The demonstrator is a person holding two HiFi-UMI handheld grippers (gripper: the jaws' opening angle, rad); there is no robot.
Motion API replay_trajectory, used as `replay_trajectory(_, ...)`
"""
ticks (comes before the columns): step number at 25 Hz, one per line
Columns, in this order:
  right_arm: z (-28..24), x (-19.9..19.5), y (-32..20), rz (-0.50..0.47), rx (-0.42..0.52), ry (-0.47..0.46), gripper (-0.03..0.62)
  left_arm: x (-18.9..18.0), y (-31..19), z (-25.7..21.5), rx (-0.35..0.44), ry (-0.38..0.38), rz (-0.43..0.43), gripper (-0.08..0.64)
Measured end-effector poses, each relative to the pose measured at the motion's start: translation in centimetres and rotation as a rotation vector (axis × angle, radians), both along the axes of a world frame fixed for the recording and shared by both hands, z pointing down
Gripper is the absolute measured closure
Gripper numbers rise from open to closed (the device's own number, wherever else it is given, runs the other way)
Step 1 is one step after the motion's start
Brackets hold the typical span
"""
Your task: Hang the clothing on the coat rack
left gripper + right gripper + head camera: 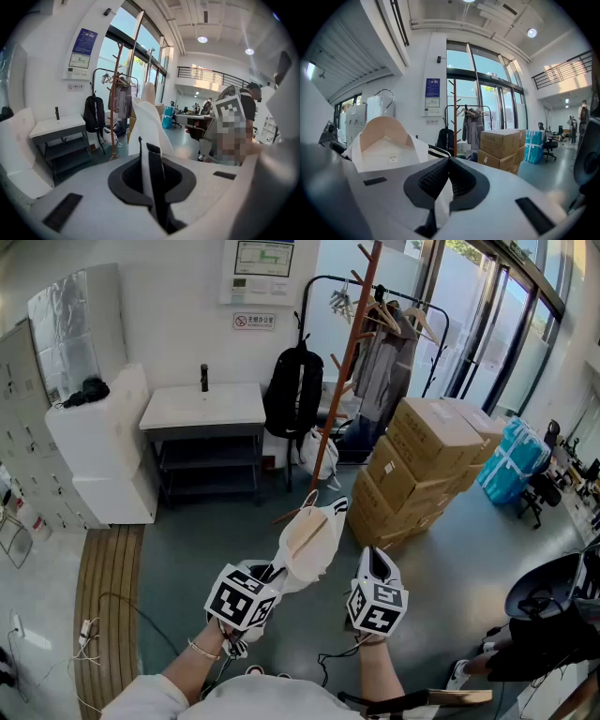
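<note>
The left gripper (pixel 153 180) and right gripper (pixel 441 190) are each clamped on the white shirt (pixel 310 538), holding it up between them, well apart from the wooden coat rack (pixel 348 357)

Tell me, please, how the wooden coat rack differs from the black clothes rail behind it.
The wooden coat rack is a single orange-brown pole with short angled pegs. The black clothes rail is a thin metal frame with a horizontal bar. The coat rack's pegs seem bare, while the rail carries grey garments on hangers. Both stand on the floor near the glass doors.
</note>
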State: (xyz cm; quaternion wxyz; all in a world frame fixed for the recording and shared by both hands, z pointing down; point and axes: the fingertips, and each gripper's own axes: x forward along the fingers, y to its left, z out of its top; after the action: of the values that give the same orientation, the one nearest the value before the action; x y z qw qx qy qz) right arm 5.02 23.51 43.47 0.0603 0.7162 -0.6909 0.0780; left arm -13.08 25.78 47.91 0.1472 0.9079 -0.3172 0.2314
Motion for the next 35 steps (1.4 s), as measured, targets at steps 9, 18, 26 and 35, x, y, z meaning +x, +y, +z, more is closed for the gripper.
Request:
replay_trajectory(9, 0.4, -1.4, 0.5, -0.007, -0.010, -0.014, 0.571, -1.5, 0.5, 0.0, 0.003, 0.013, -0.008, 0.540)
replay_trajectory(18, 0.4, -3.6, 0.1, 0.024, -0.008, -0.042, 0.569, -4.1, 0.3, -0.4, 0.002, 0.031, -0.014, 0.540)
replay_trajectory(26, 0.8, -4.4, 0.5, 0.045, -0.026, -0.012, 0.569, -4.4, -0.5, -0.1, -0.005, 0.036, 0.015, 0.540)
replay_trajectory(35, 3.2, -3.8, -1.6, 0.054, -0.054, -0.023, 0.569, -3.6, -2.7, 2.1, -0.030, 0.002, 0.019, 0.540)
